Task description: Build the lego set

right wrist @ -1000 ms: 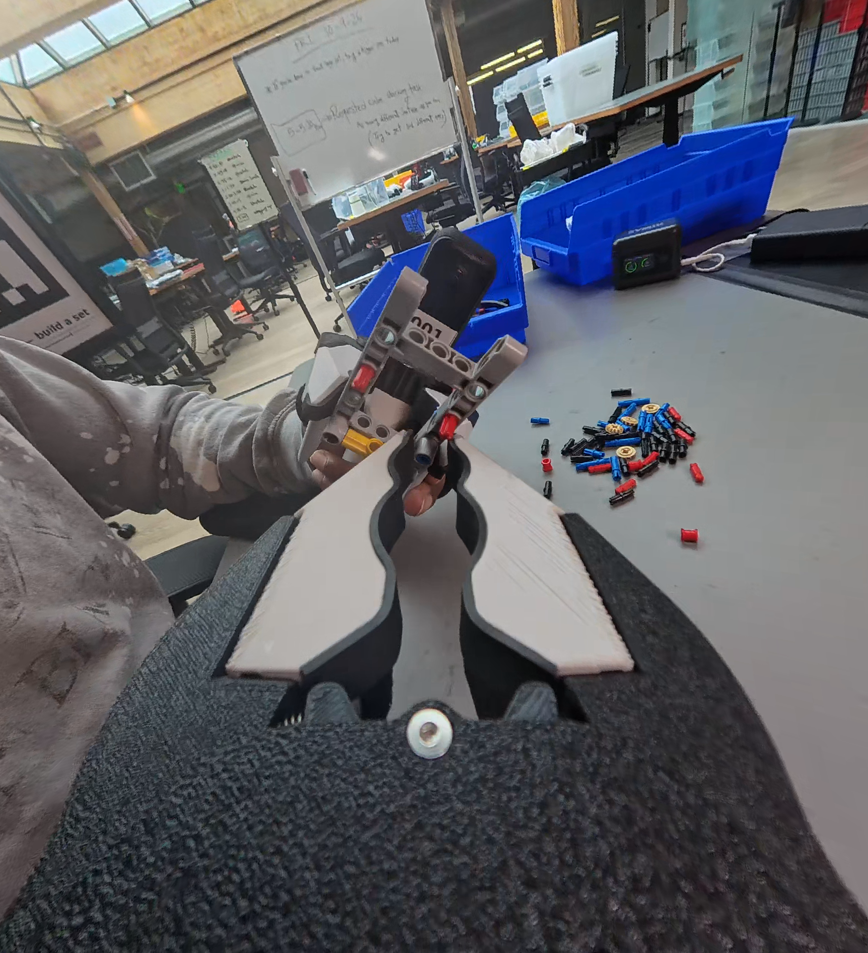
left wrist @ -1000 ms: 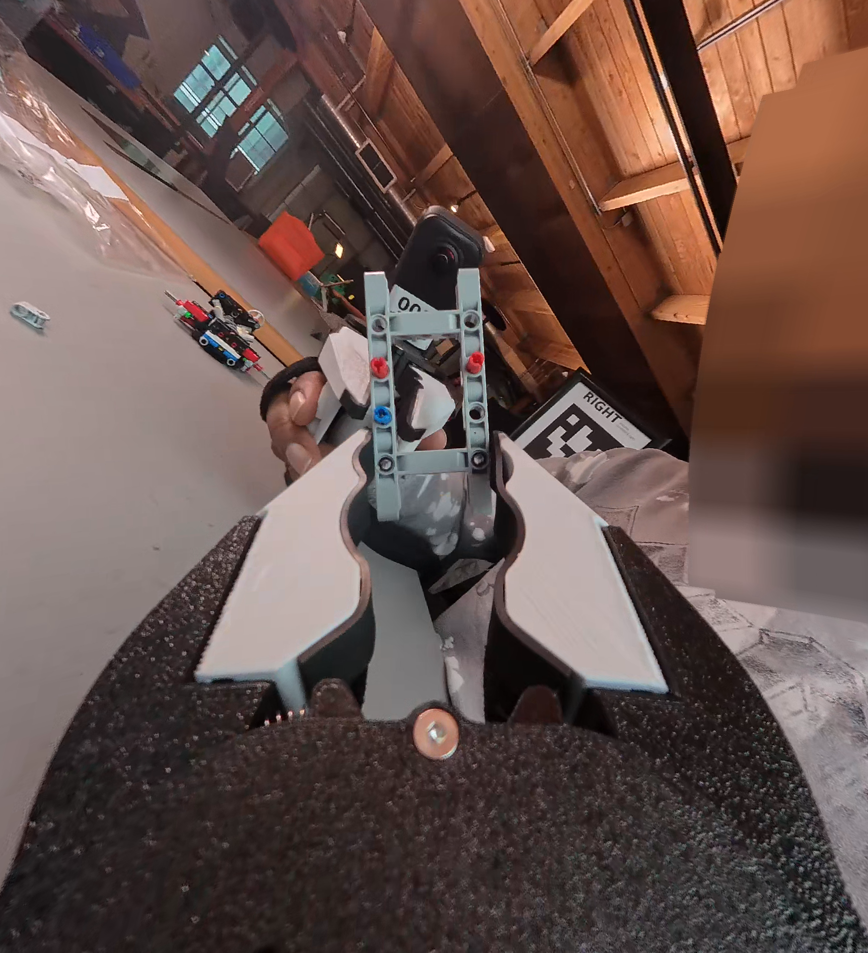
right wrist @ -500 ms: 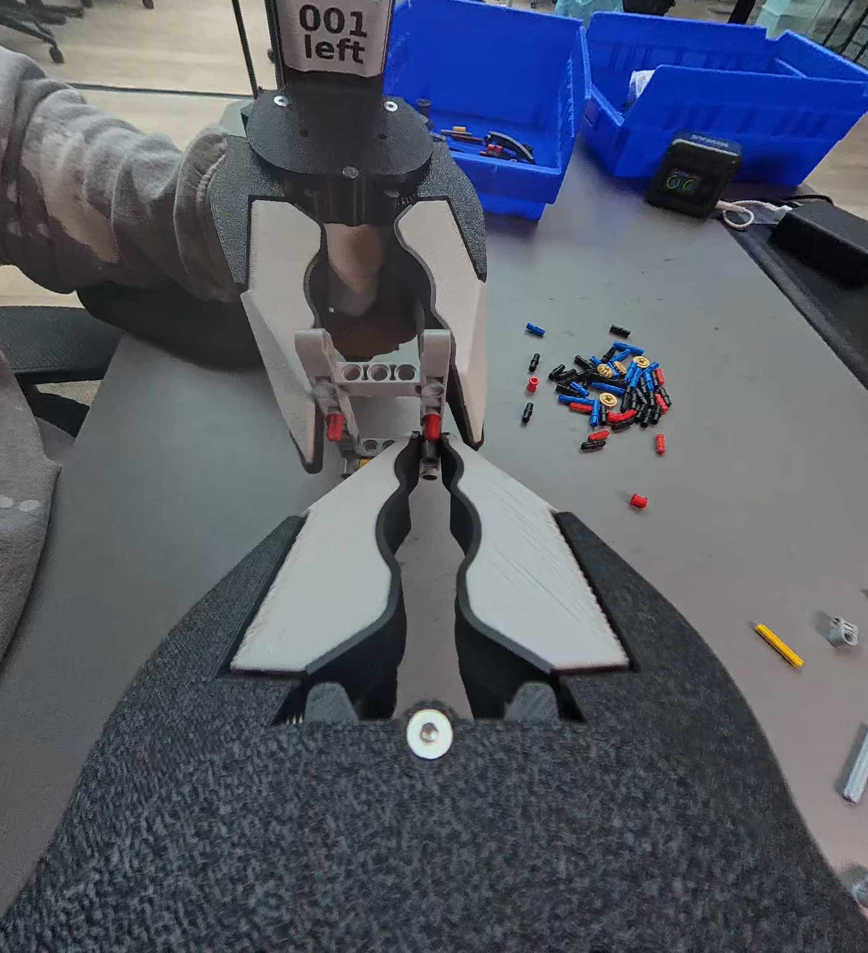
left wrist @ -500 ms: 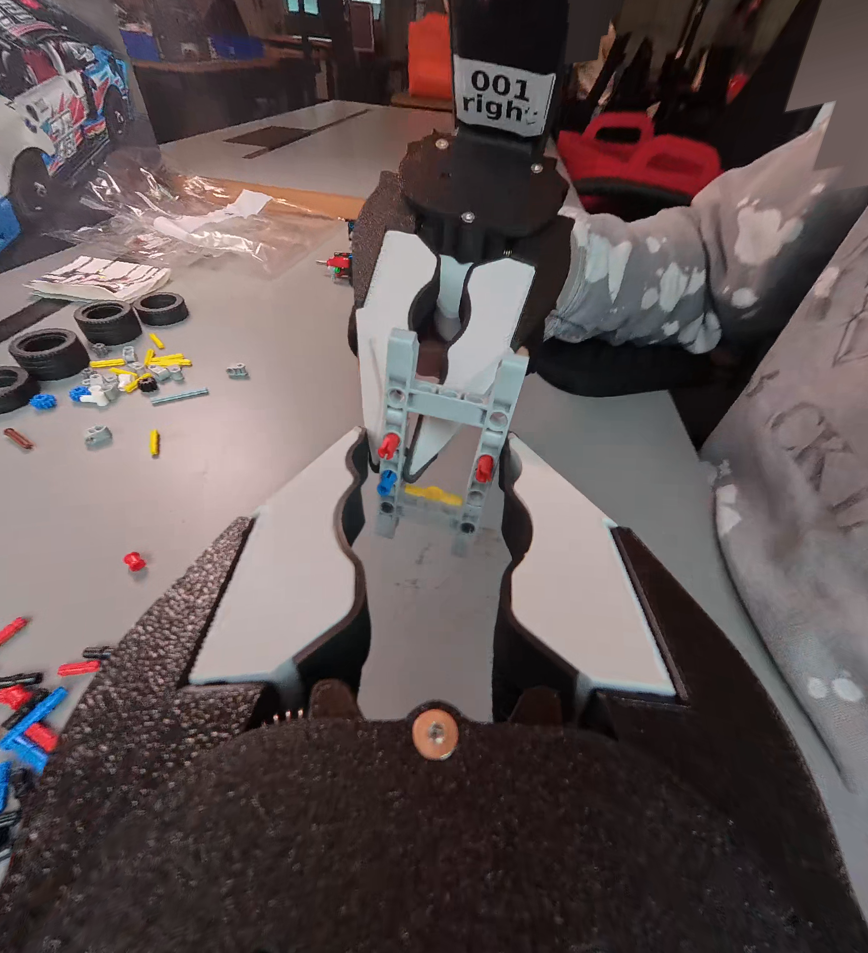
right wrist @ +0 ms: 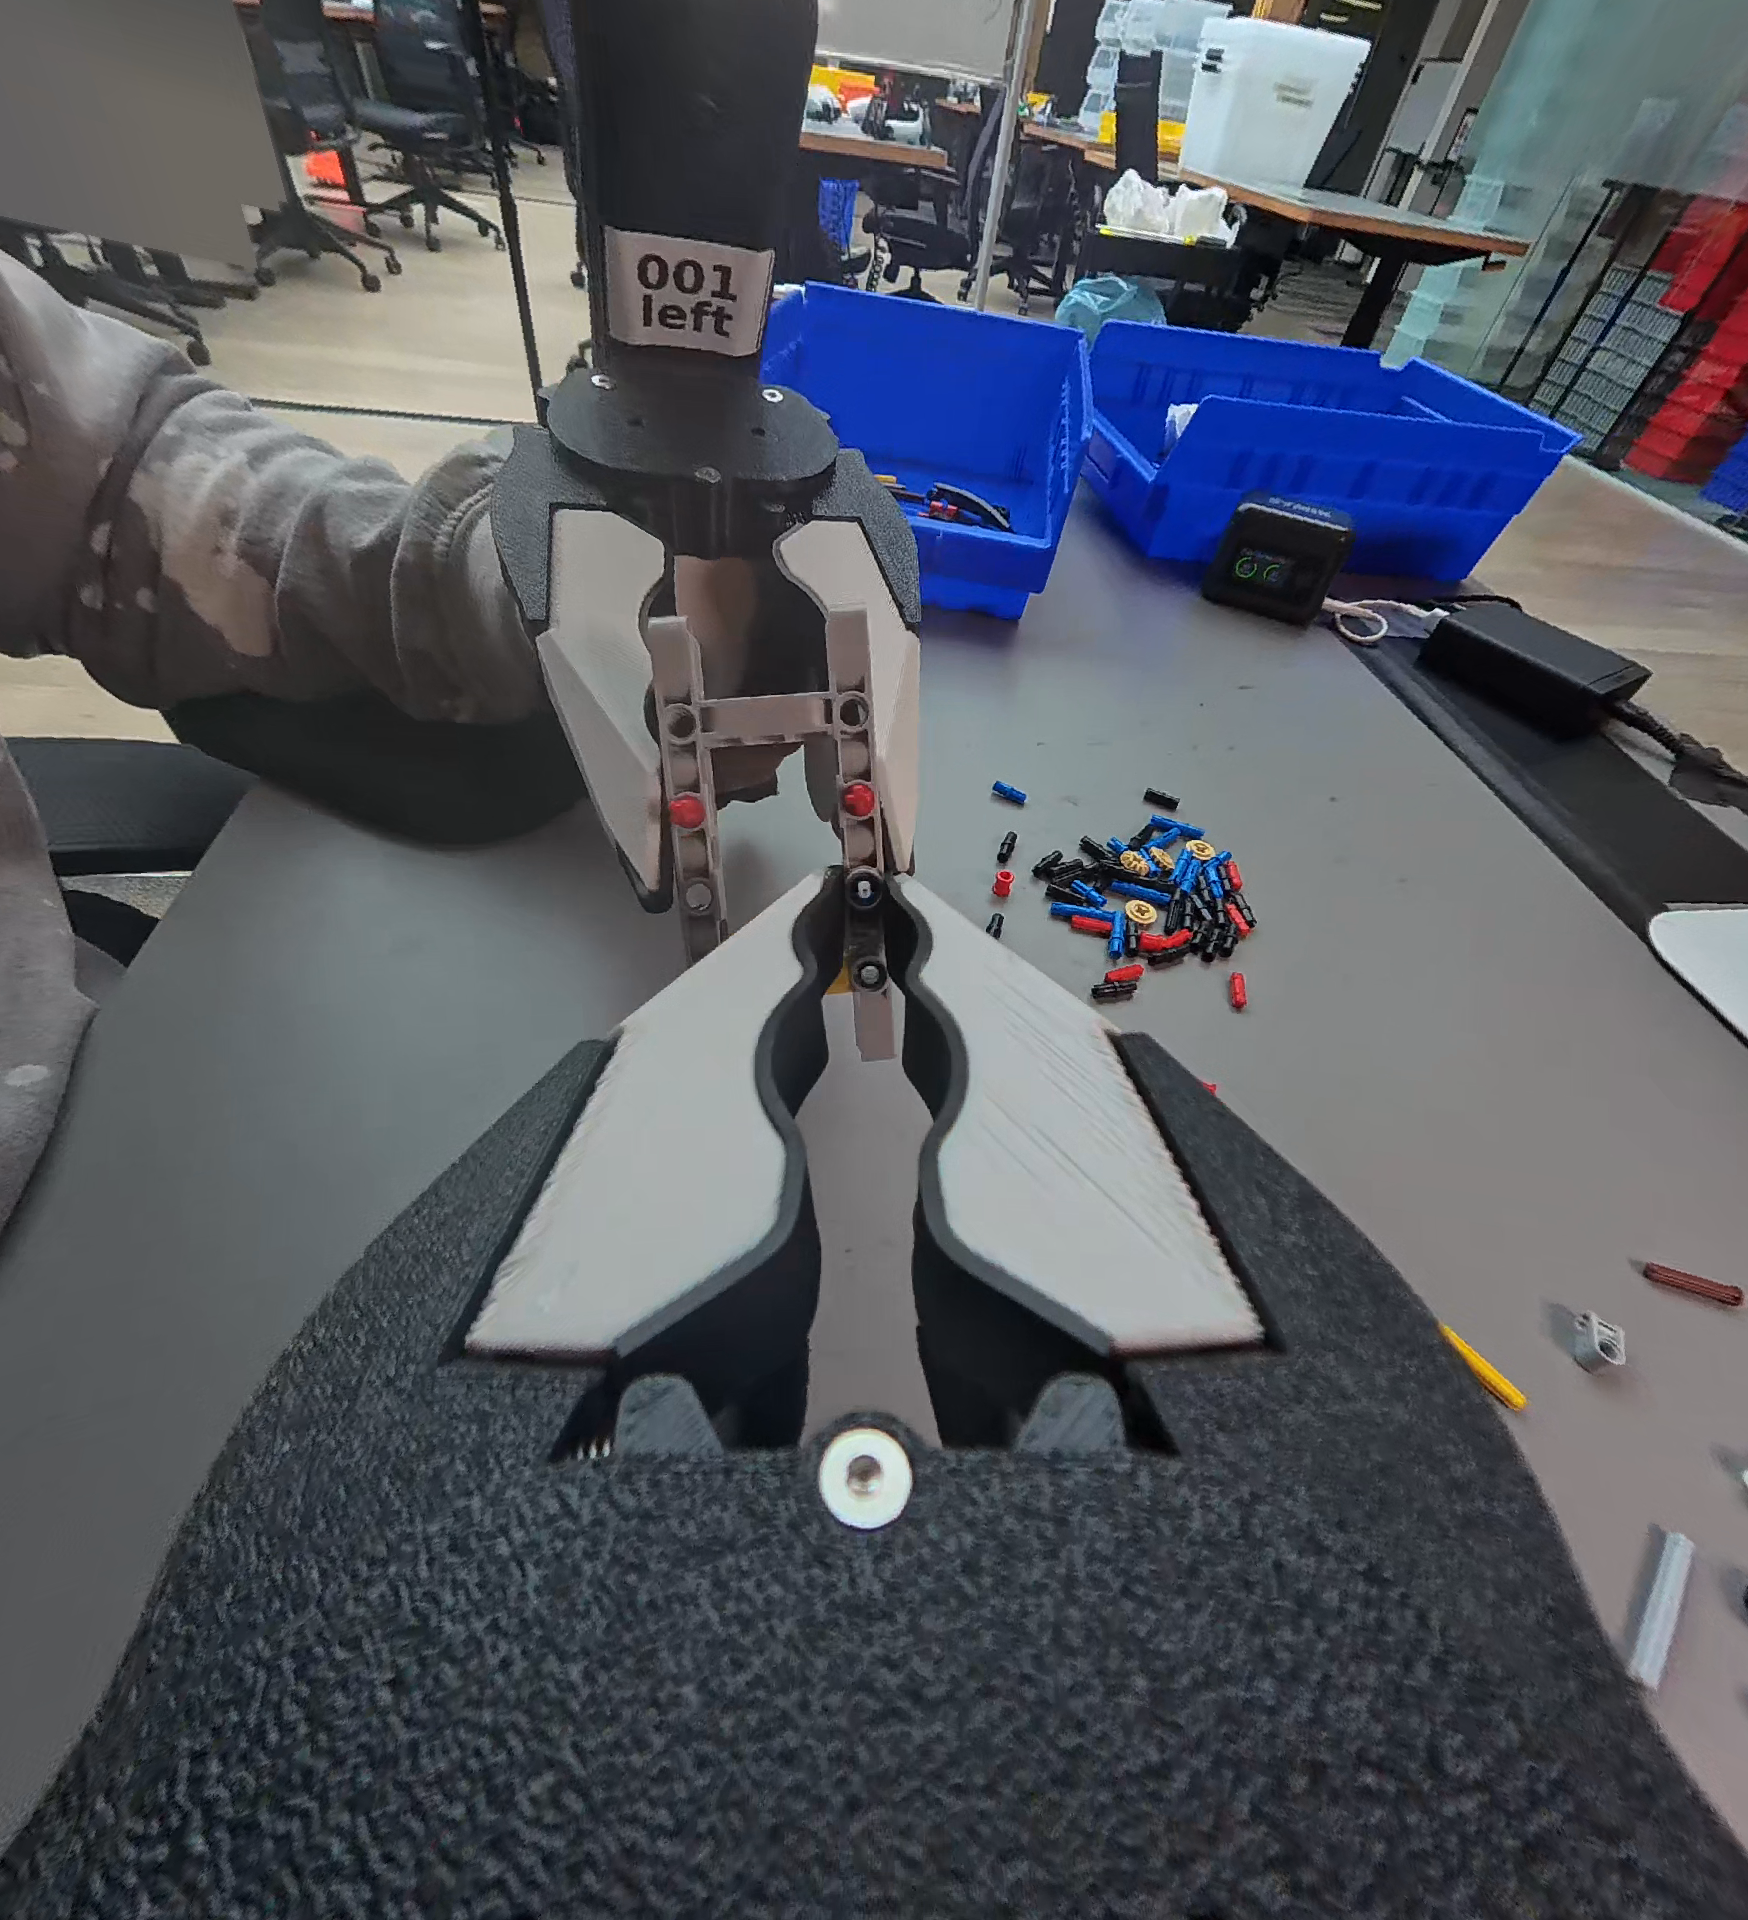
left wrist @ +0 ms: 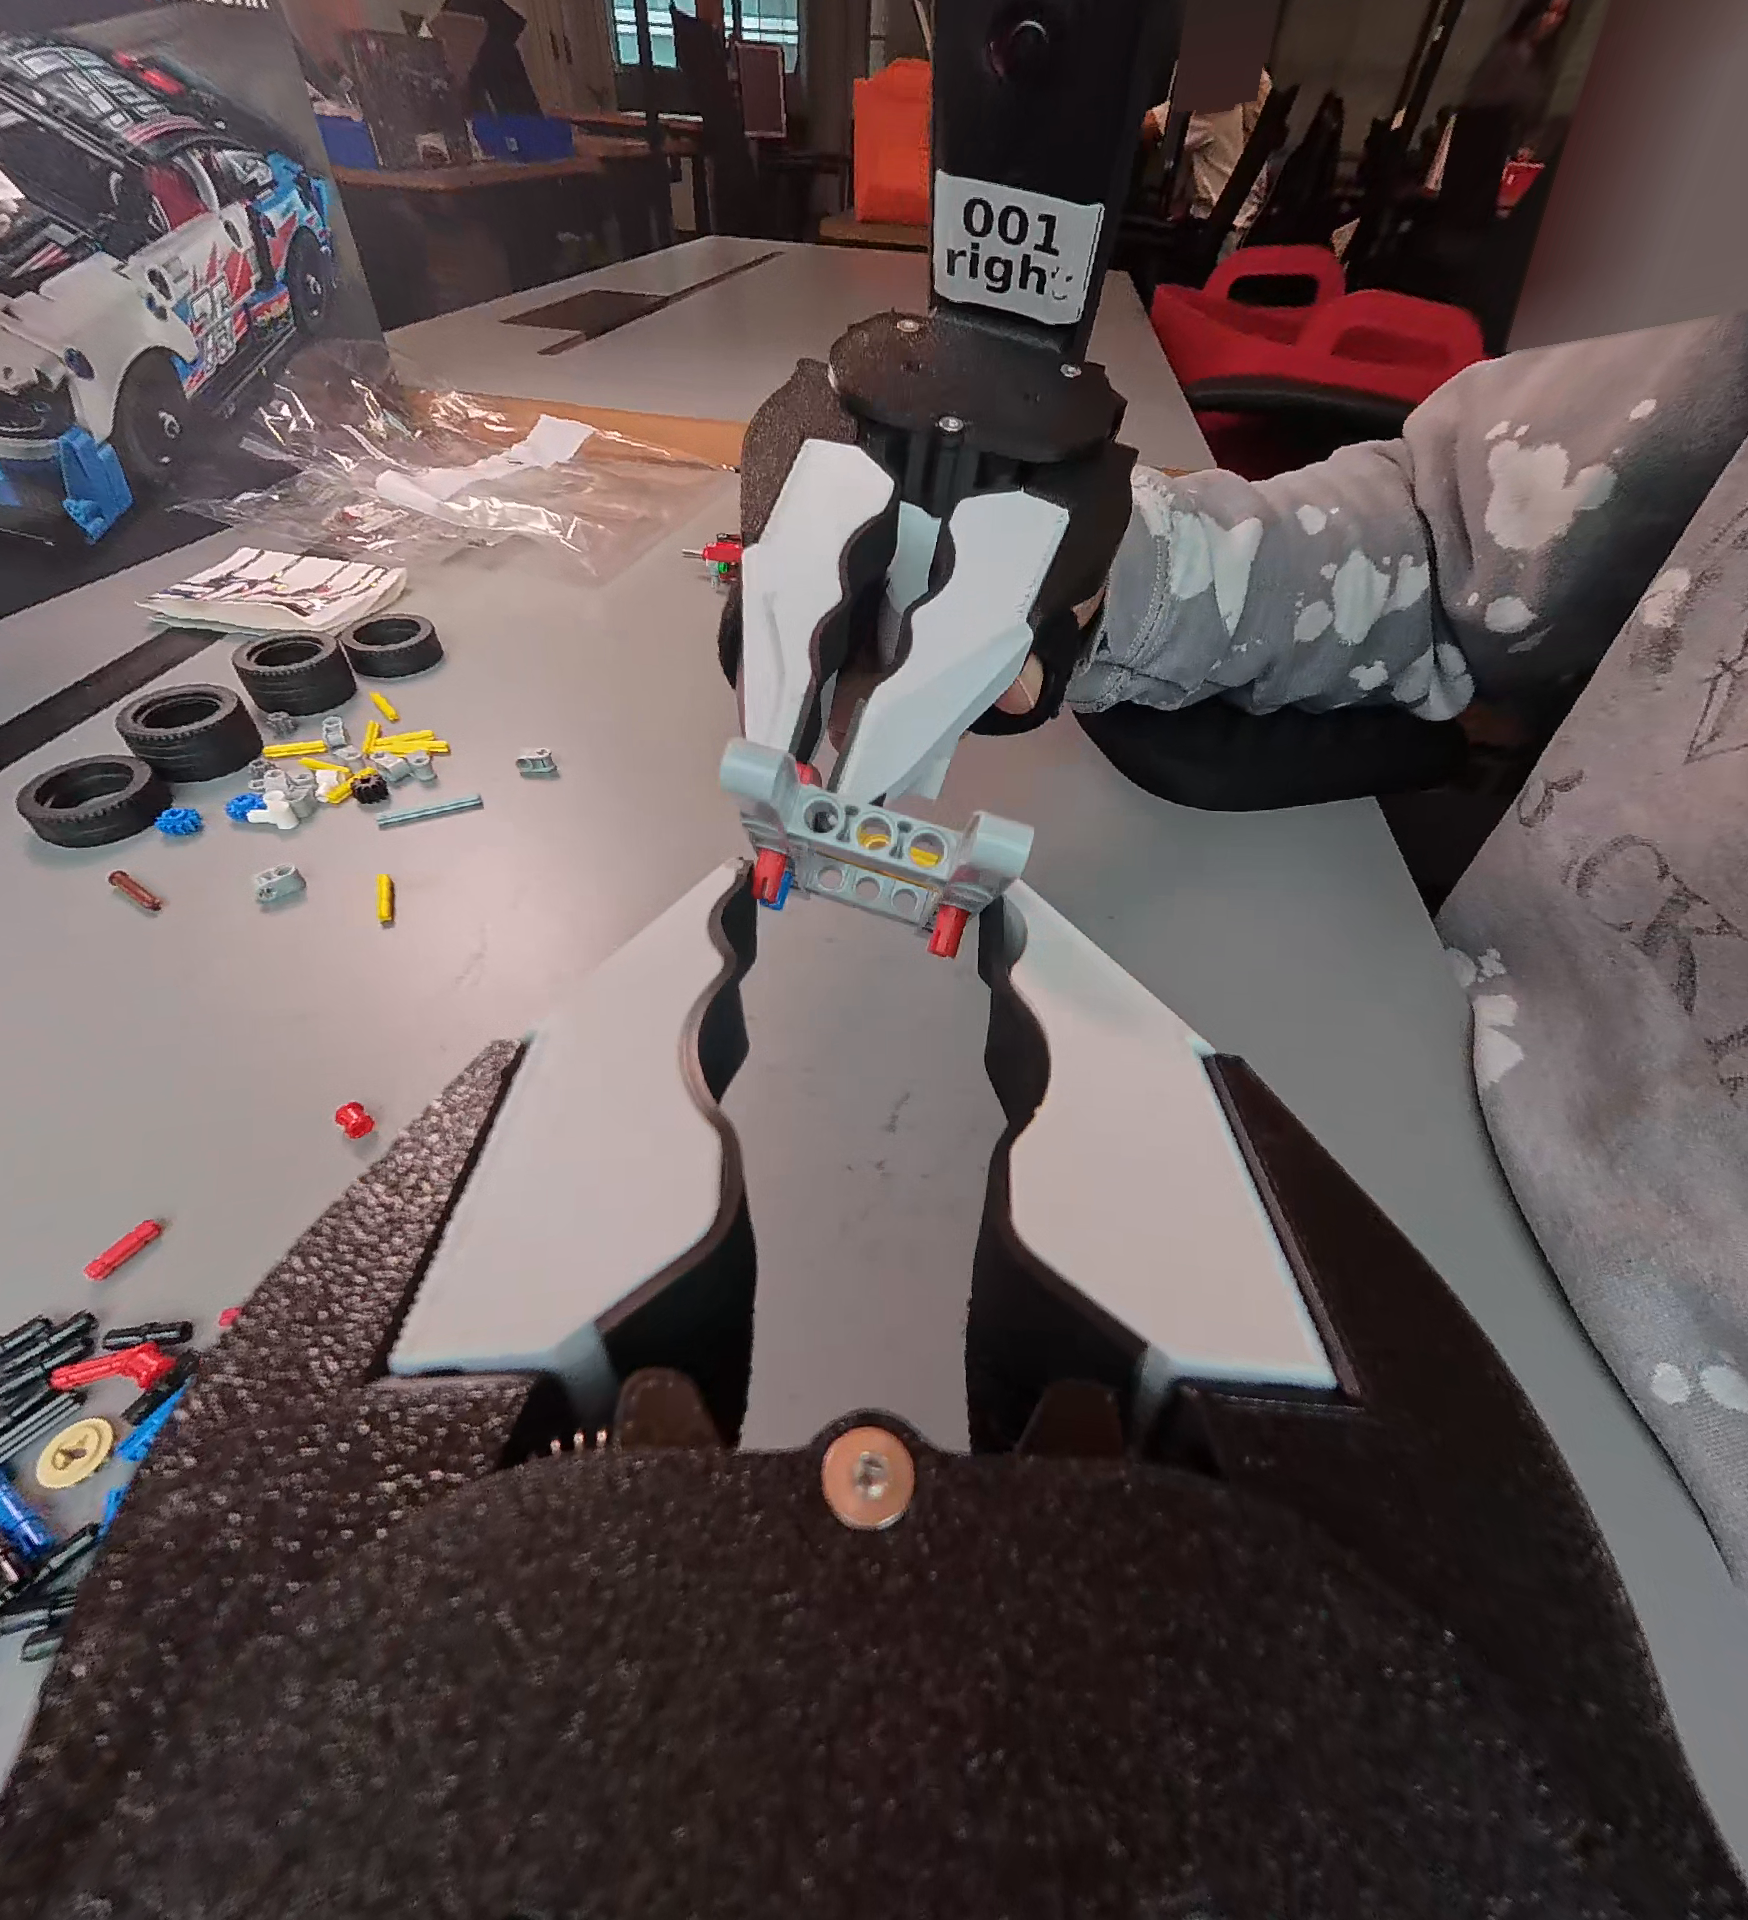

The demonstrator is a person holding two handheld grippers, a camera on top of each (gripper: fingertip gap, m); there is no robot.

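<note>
A: Where is the grey Technic frame at this moment?

B: It hangs above the grey table, held between both tools. The left gripper spans it from outside: its two fingertips press on the frame's outer sides, with a red pin sticking out by each tip.

A: And the right gripper?

B: Its jaws are nearly pressed together, pinching one long grey beam of the frame at the black pin holes. In the right wrist view the frame stands upright, two beams joined by a crossbar, a red pin on each beam.

A: Does the left gripper show there too?

B: Yes, it reaches down from above, its fingers flanking the two beams.

A: What lies on the table?

B: A pile of black, blue and red pins just to the right of the frame, well apart from it. Two blue bins stand behind it. In the left wrist view, four black tyres lie beside a scatter of yellow and grey small parts, and the set's box with a race car picture stands at the far left.
</note>
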